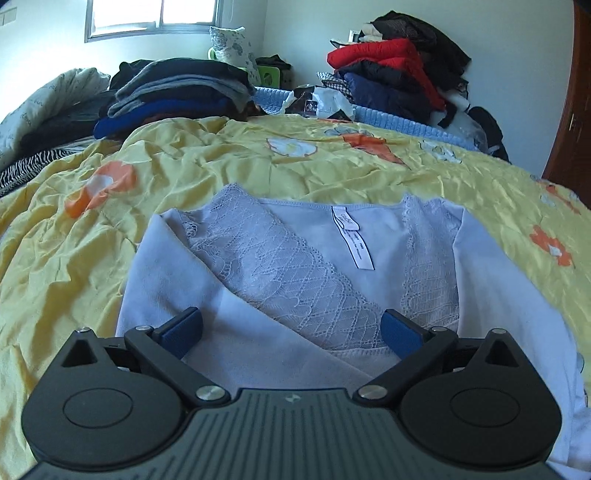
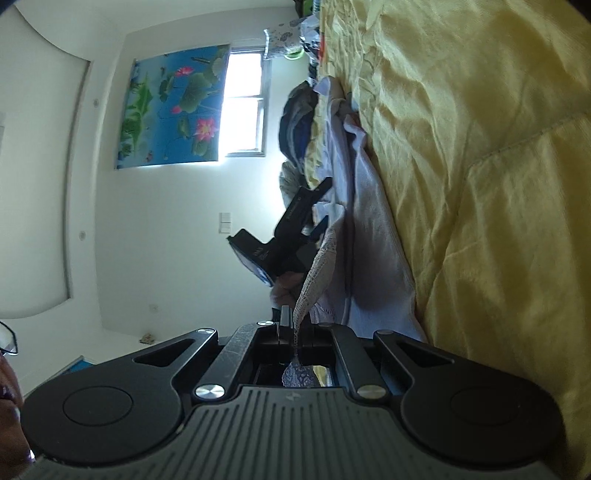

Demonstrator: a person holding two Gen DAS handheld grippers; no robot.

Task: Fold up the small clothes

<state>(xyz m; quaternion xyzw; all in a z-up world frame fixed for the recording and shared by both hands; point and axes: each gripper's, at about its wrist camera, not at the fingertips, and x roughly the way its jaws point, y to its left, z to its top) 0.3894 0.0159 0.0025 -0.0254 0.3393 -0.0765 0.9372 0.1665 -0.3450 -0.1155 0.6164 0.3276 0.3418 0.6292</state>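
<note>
A pale blue top with lace trim [image 1: 280,266] lies spread out on the yellow bedspread with orange and white flowers [image 1: 207,166], near the bed's near edge. One side of the top is folded over, so a band of lace runs at a slant across its middle. A white label [image 1: 354,240] shows just under the neck edge.

The left gripper [image 1: 291,330] hangs just over the near part of the top. Its two blue fingers [image 1: 184,330] are wide apart and hold nothing.

The right gripper [image 2: 295,332] is turned on its side next to the bed. Its fingers are pressed together on a strip of the lace, and the lace stretches from them up to the top [image 2: 369,229].

At the far edge of the bed sit a stack of dark folded clothes [image 1: 177,92] and a pile with a red puffy jacket [image 1: 388,62]. A window [image 1: 155,18] is on the far wall.
</note>
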